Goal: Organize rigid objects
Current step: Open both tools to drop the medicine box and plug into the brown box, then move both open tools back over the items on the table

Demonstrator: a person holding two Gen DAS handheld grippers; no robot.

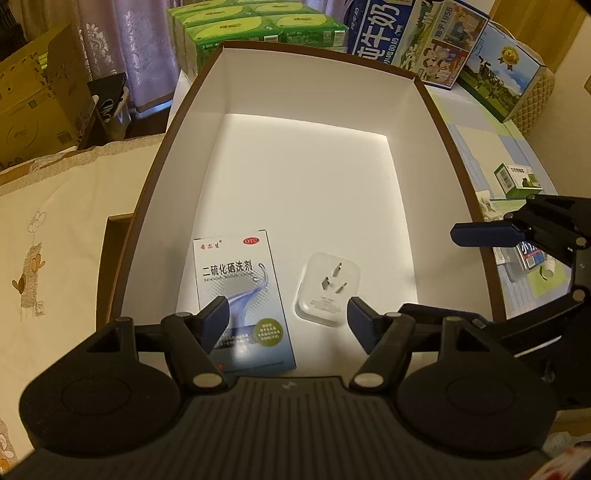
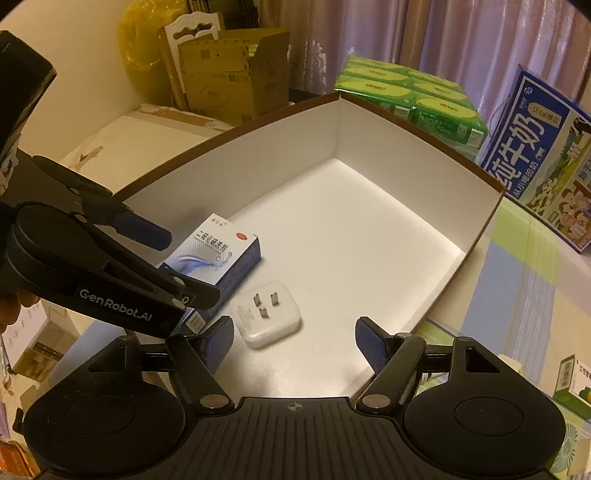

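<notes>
A large white box with a brown rim [image 1: 443,122] [image 2: 476,236] holds a blue-and-white medicine carton [image 1: 240,291] [image 2: 214,254] lying flat and a white plug adapter [image 1: 327,288] [image 2: 267,314] with its prongs up. My left gripper [image 1: 286,317] is open and empty, above the box's near end between the two items; it also shows in the right wrist view [image 2: 147,230]. My right gripper [image 2: 293,339] is open and empty, just above the adapter's right side. One of its fingers [image 1: 487,234] reaches over the box's right rim in the left wrist view.
Green cartons [image 1: 258,29] [image 2: 410,96] and a blue milk carton [image 1: 406,33] [image 2: 535,147] stand behind the box. Small boxes [image 1: 517,179] [image 2: 576,380] lie on the patterned cloth at the right. Cardboard boxes [image 1: 33,96] [image 2: 229,74] stand at the left.
</notes>
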